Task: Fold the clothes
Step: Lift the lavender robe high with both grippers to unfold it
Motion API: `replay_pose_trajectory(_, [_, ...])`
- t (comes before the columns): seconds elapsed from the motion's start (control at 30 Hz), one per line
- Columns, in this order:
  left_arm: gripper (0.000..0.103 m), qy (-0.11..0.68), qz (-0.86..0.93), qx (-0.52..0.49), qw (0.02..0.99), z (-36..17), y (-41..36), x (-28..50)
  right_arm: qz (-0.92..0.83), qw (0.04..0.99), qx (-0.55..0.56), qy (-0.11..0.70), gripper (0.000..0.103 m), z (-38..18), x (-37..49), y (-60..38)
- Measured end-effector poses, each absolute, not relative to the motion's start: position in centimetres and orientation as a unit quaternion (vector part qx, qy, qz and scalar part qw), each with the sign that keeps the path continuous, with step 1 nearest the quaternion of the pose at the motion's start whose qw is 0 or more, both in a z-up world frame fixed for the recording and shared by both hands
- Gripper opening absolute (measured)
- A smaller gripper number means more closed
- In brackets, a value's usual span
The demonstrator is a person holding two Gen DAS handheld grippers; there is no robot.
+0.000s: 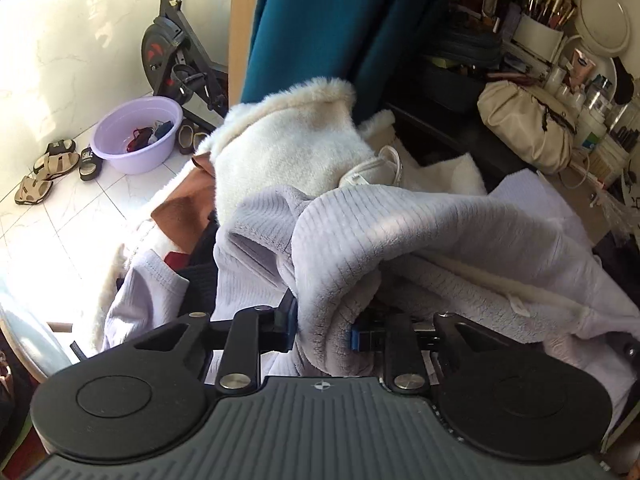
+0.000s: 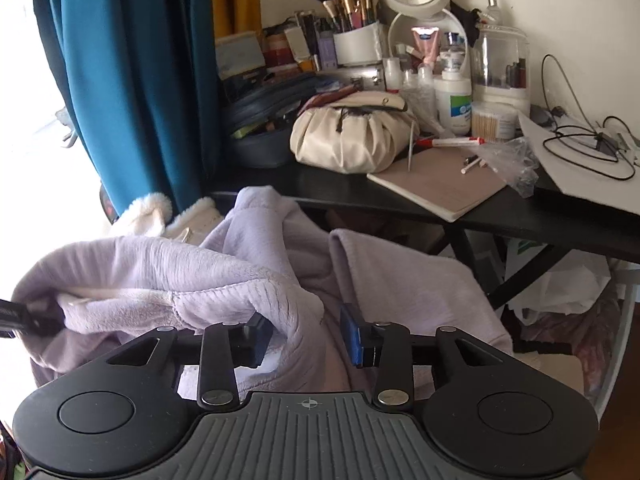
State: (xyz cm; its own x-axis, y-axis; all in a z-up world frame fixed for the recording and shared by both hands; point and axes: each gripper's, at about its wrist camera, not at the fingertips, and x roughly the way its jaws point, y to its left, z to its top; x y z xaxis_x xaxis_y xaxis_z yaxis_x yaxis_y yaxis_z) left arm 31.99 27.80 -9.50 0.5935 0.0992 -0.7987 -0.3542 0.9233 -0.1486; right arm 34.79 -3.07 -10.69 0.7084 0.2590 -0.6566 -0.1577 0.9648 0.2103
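A lavender ribbed fleece garment (image 1: pixel 400 240) lies bunched over a heap of clothes. My left gripper (image 1: pixel 325 330) is shut on a thick fold of it, the fleece squeezed between the blue pads (image 1: pixel 360 338). In the right wrist view the same lavender garment (image 2: pixel 168 276) stretches from the left gripper, seen at the far left edge (image 2: pixel 16 318), to my right gripper (image 2: pixel 307 338). The right gripper stands open, with the garment's hem draped over its left finger (image 2: pixel 258 340) and hanging into the gap. A cream fluffy coat (image 1: pixel 288 140) sits behind the lavender garment.
A black desk (image 2: pixel 360 196) crowded with cosmetics, a cream pouch (image 2: pixel 352 140) and a notebook (image 2: pixel 440 184) stands right behind the clothes. A teal curtain (image 2: pixel 132 80) hangs at left. On the tiled floor are a purple basin (image 1: pixel 136 132), sandals (image 1: pixel 52 164) and an exercise bike (image 1: pixel 176 48).
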Motion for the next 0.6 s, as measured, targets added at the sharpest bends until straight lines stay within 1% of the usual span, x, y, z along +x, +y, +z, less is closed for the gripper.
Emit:
replay_pose_trajectory(0.1, [0.022,0.399,0.144,-0.129,0.897,-7.4,28.4,30.3,0.137,0.906,0.078,0.392,0.037,-11.7,35.7,-1.5])
replay_pose_trajectory(0.2, [0.02,0.363,0.145,-0.103,0.915,-5.3,28.1,28.8,0.156,0.896,0.093,0.404,0.037,-12.1,36.6,-0.2])
replay_pose_trajectory(0.23, [0.02,0.35,0.144,-0.094,0.921,-4.6,27.8,28.3,0.163,0.893,0.101,0.407,0.036,-12.1,36.8,0.2])
replay_pose_trajectory(0.3, [0.019,0.32,0.143,-0.082,0.933,-3.2,27.4,27.4,0.177,0.888,0.124,0.407,0.018,-11.5,37.3,0.8])
replay_pose_trajectory(0.33, [0.019,0.301,0.142,-0.078,0.94,-2.2,27.2,27.0,0.183,0.888,0.136,0.4,0.018,-10.9,37.4,0.9])
replay_pose_trajectory(0.43, [0.019,0.233,0.143,-0.072,0.959,1.2,26.9,25.6,0.196,0.903,0.177,0.338,0.016,-6.7,37.0,0.4])
replay_pose_trajectory(0.57, [0.017,0.096,0.137,-0.048,0.985,7.2,25.8,23.3,0.214,0.913,0.272,0.216,0.014,1.4,35.8,-3.0])
replay_pose_trajectory(0.6, [0.017,0.078,0.131,-0.049,0.987,8.1,25.4,23.0,0.218,0.915,0.286,0.184,0.014,3.3,35.2,-4.1])
